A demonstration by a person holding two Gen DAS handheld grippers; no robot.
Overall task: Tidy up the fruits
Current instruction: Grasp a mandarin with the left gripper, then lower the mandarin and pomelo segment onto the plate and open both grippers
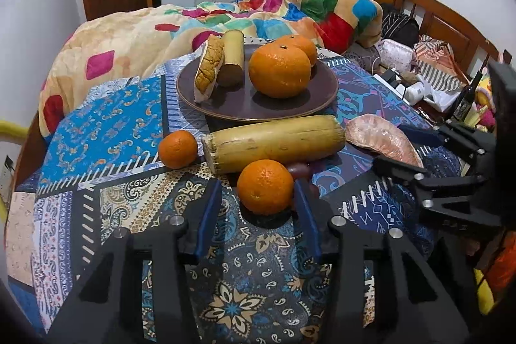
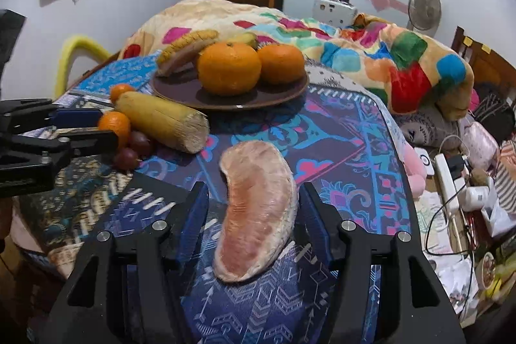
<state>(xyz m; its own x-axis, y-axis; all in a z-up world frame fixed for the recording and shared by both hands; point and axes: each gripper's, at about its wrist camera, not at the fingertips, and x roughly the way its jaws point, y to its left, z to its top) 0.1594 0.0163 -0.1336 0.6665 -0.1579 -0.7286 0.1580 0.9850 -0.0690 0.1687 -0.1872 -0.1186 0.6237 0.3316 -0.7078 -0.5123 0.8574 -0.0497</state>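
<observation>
On the near left of the patterned cloth (image 1: 96, 124), the left gripper (image 1: 258, 202) stands open around a loose orange (image 1: 265, 186), seemingly ready to lift it. Behind, the plate (image 1: 283, 108) already gathers oranges. Rightward, the right gripper (image 2: 251, 205) brackets the pomelo segment (image 2: 258, 208), jaws apart. Bedding (image 1: 290, 8) fills the far room.

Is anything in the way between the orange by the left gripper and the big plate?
Yes. The long sugarcane piece lies crosswise on the cloth between the orange at the left gripper and the plate. The orange would probably need lifting over it.
</observation>
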